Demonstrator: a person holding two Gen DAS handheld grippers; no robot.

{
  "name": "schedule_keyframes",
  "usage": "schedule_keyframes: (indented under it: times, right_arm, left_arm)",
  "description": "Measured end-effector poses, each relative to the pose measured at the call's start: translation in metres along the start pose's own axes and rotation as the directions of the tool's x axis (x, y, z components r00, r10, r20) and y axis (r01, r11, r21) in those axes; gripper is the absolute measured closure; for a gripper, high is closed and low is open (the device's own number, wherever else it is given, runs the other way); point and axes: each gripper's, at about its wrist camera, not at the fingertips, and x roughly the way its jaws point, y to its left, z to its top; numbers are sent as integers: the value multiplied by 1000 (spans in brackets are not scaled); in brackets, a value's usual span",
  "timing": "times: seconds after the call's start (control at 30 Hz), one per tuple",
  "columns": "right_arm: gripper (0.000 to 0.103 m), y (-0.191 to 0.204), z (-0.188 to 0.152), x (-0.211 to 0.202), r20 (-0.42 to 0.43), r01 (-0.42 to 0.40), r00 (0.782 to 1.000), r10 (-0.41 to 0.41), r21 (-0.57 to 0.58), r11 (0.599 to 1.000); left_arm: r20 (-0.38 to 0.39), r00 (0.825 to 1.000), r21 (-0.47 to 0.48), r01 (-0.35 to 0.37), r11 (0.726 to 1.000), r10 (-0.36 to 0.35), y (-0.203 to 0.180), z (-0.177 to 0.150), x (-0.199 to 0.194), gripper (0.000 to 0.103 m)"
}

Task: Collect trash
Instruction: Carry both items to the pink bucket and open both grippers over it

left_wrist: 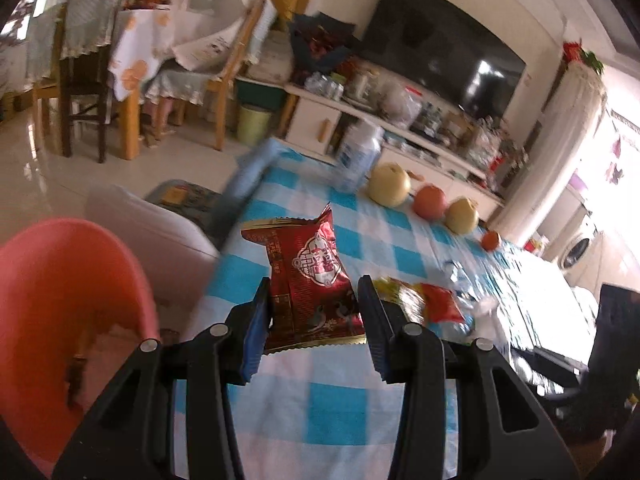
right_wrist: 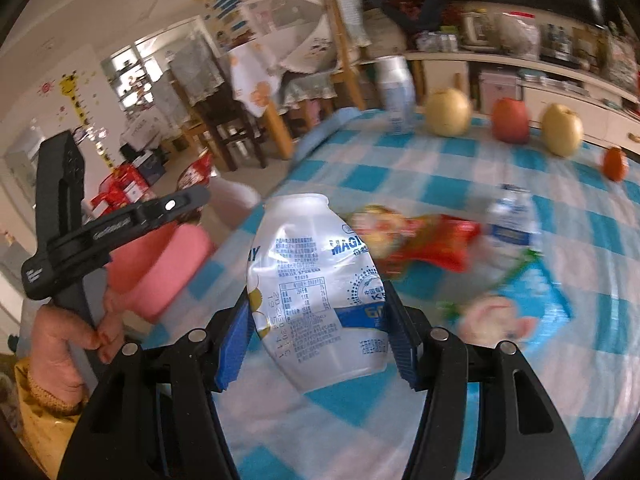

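- Right now both hands carry trash, so the step in hand looks like bringing it to the pink bin [left_wrist: 60,280] beside the counter [left_wrist: 320,400].
- Left gripper [left_wrist: 316,312]: its fingers are clamped on a red snack wrapper [left_wrist: 316,276], which stands up between the blue pads above the checked cloth. The hold is on the wrapper's lower part, so keep the squeeze steady; thin foil could slip.
- Right gripper [right_wrist: 320,316]: its fingers are clamped on a crushed white bottle [right_wrist: 316,292], pinched at its sides and tilted.
- Bring each piece over the bin's open mouth before letting go, one hand at a time, so the two tools do not knock together.
- More wrappers [right_wrist: 424,244] lie on the counter; the fruit [right_wrist: 448,112] is not trash and should stay put.
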Motion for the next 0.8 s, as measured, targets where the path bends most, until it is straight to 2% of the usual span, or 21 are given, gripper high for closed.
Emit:
schedule_keyframes:
  times: [0.17,0.3,0.43,0.67,0.73,0.8]
  right_arm:
    - [42,55,13,27,-15,-73,997,72,-41,997]
    - [42,101,29,52,-33,-126,992,124,-90,988]
    - [42,141,39,79,-61,-161,986,154,-136,977]
    - [41,189,45,125,-107,-186,980,169,-178,966]
    - [37,193,42,136,-127,-174,980,153,-180,968]
    - [29,192,38,137,-119,-165,982,147,-162,973]
  left_arm:
    - [46,996,-97,-78,992,82,52,9,-22,58]
    - [80,982,-194,-152,969,170,100,16,-41,58]
    - [96,971,-304,-180,935,218,144,18,-55,58]
    - [105,956,-397,-211,893,272,183,20,-67,58]
    - [99,956,-414,-212,885,275,187,20,-66,52]
    - [89,951,-432,-231,872,296,192,20,-66,24]
